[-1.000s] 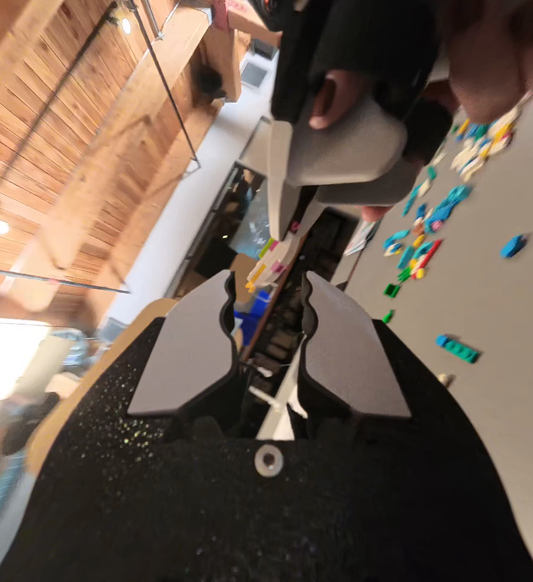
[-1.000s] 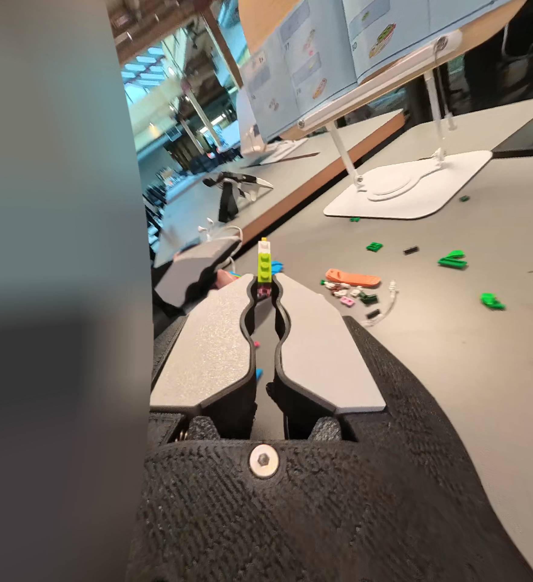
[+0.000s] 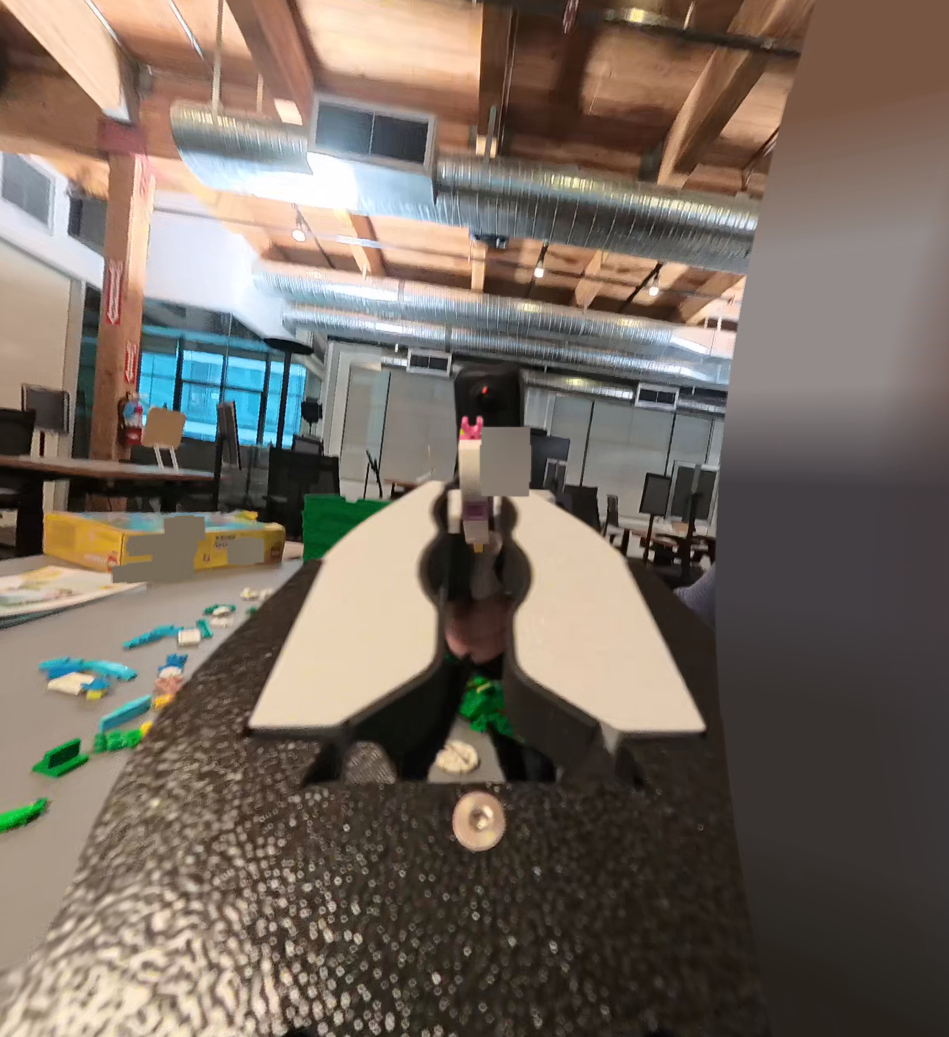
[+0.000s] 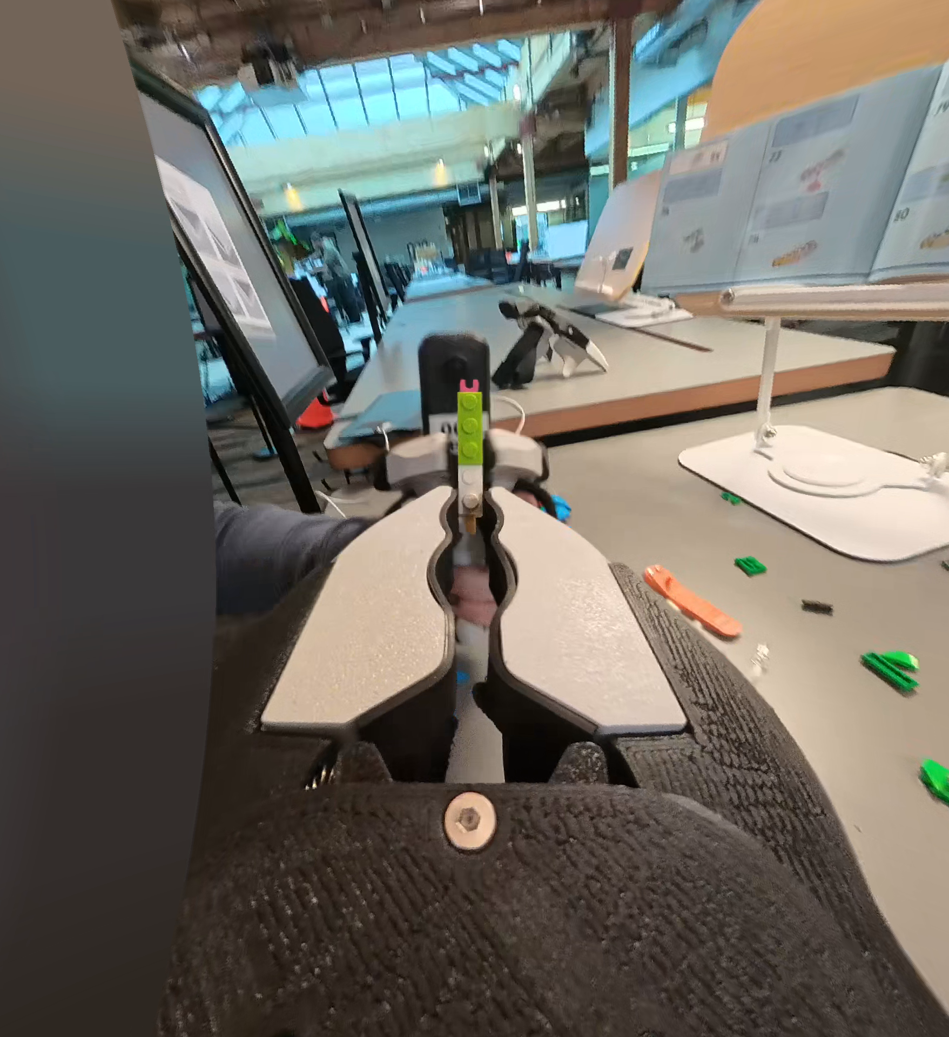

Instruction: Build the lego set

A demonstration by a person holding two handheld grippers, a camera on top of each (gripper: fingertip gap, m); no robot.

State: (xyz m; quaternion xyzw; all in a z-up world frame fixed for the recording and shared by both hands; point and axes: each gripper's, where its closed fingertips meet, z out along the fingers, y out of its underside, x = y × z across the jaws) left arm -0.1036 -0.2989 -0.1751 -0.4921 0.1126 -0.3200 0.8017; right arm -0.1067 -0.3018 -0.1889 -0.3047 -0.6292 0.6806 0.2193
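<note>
- We're at a grey table [image 4: 797,645] in a big open office, with wooden beams and shiny metal ducts [image 3: 573,191] overhead.
- On the left side of the table there's a scatter of teal, blue and green loose bricks [image 3: 96,679], a yellow box [image 3: 124,538] farther back and a booklet [image 3: 23,595] lying flat.
- The right side has a white book stand [image 4: 831,482] with an open instruction book [image 4: 831,185], an orange flat tool [image 4: 691,600] and a few green pieces [image 4: 890,668].
- Our lego build [image 4: 471,449] is a thin upright stick held up off the table: pink clip on top, a lime three-stud plate, then white and a tan bit lower down. From the left side it shows mostly white with a purple bit [image 3: 472,482].
- Our right gripper [image 4: 471,505] is pinching the bottom end of it, fingers nearly together.
- Our left gripper [image 3: 472,505] faces it from the other side, its tips close around the same stick, but we can't tell if it's really clamping it.
</note>
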